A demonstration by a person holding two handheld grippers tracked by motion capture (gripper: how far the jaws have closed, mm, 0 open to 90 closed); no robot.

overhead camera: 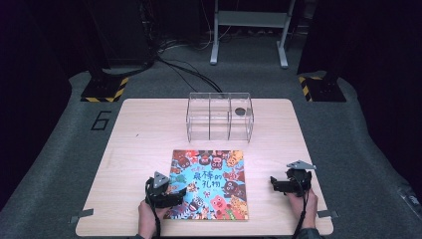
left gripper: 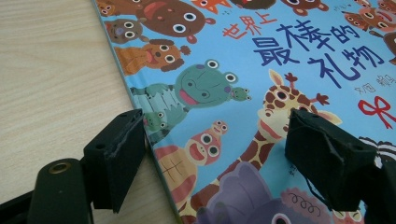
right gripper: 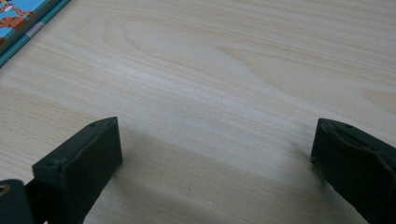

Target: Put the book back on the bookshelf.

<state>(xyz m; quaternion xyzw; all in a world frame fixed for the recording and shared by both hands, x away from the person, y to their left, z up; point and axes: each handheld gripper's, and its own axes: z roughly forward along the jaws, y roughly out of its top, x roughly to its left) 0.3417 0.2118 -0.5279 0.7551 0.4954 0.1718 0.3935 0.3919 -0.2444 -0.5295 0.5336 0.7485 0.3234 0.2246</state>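
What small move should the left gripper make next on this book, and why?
Probably ease the left gripper down so one jaw slips under the book at its left edge, then close. Its jaws stand open astride that edge, one over the table, one over the cover, gripping nothing. The right gripper is open over bare wood.

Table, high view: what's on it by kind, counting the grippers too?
Book: 1
Clear box with three compartments: 1
Small dark round thing in the box's right compartment: 1
Grippers: 2, left gripper over the book's left edge, right gripper over bare table
Total: 5
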